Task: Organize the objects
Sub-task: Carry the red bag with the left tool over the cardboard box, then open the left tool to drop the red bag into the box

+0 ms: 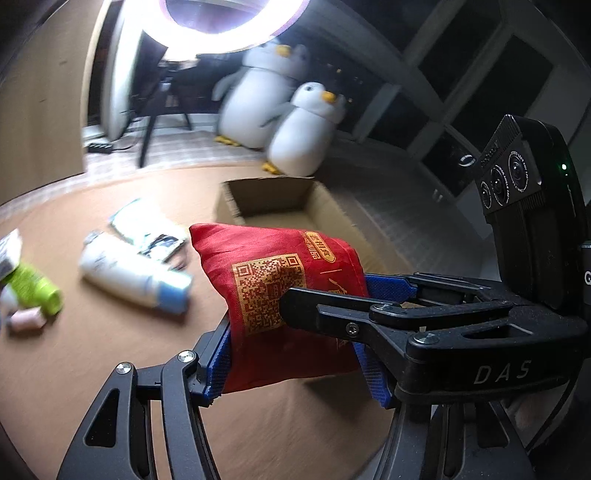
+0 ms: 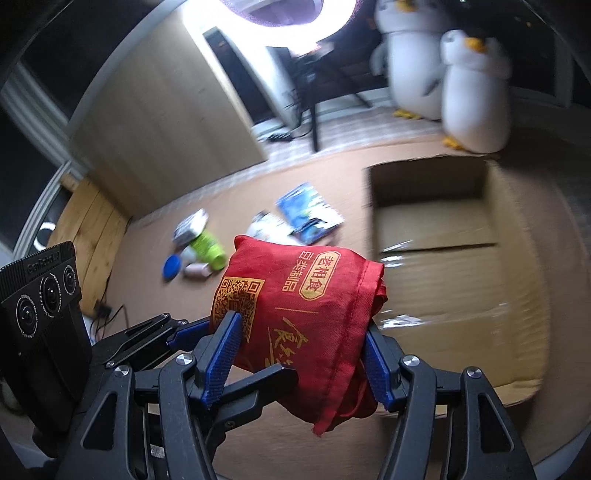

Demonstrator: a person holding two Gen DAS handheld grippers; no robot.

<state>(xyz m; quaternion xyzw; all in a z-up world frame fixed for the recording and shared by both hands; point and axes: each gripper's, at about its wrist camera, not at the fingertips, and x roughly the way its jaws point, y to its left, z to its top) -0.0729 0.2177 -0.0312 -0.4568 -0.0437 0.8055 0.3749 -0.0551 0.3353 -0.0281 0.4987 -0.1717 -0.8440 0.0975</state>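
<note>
A folded red cloth bag [image 1: 280,295] with gold print is held above the brown table by both grippers at once. My left gripper [image 1: 295,362] is shut on its lower part. My right gripper [image 2: 299,354] is shut on the same red bag [image 2: 306,317] and reaches in from the right in the left wrist view. An open cardboard box [image 1: 325,218] stands behind the bag, at the right in the right wrist view [image 2: 461,266]. A white bottle with a blue cap [image 1: 136,277], a green bottle [image 1: 33,288] and sachets [image 1: 147,229] lie on the table.
Two plush penguins [image 1: 295,122] stand on the floor beyond the table. A ring light [image 1: 229,22] on a tripod stands behind. A blue lid [image 2: 171,266] and a pink roll [image 2: 197,271] lie by the green bottle [image 2: 208,249].
</note>
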